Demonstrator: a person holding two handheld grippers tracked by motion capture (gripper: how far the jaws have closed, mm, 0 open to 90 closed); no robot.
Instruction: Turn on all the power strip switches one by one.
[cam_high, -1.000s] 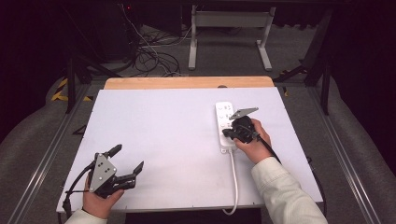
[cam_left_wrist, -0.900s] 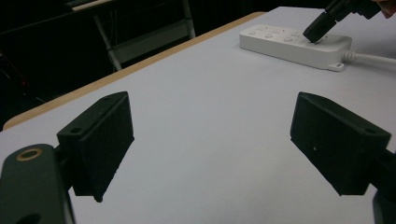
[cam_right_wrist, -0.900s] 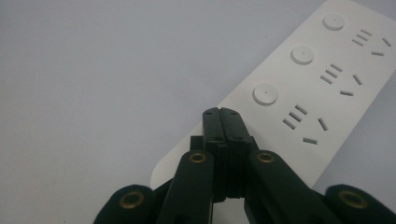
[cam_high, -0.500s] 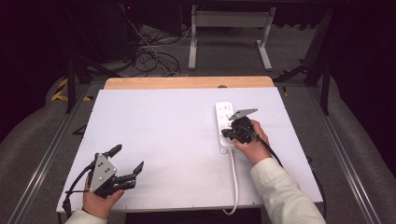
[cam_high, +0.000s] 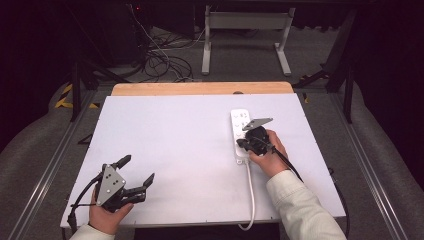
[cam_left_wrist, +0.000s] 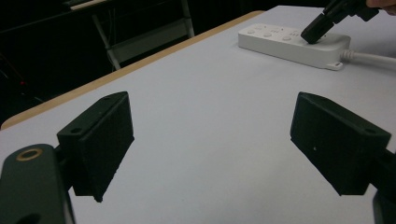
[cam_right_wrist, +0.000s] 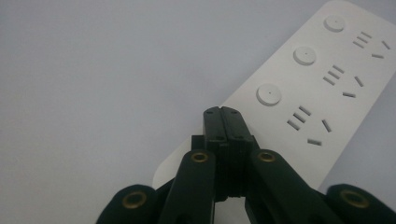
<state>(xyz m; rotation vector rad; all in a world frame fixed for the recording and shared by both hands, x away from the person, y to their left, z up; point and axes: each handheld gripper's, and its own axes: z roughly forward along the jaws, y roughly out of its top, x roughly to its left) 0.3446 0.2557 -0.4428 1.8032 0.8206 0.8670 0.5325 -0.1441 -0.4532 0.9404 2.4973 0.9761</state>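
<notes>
1. On the white table (cam_high: 175, 145), toward its right side, lies a white power strip (cam_high: 242, 131).
2. The right gripper (cam_right_wrist: 224, 116), jaws pressed together, touches the strip's near end.
3. The left gripper (cam_high: 135, 172) sits far off, jaws wide apart, holding nothing.

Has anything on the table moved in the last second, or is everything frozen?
Nothing visibly changed. The right gripper stays with its jaws closed together over the near end of the white power strip, the left gripper stays open near the table's front left corner, and the strip lies where it was.
</notes>
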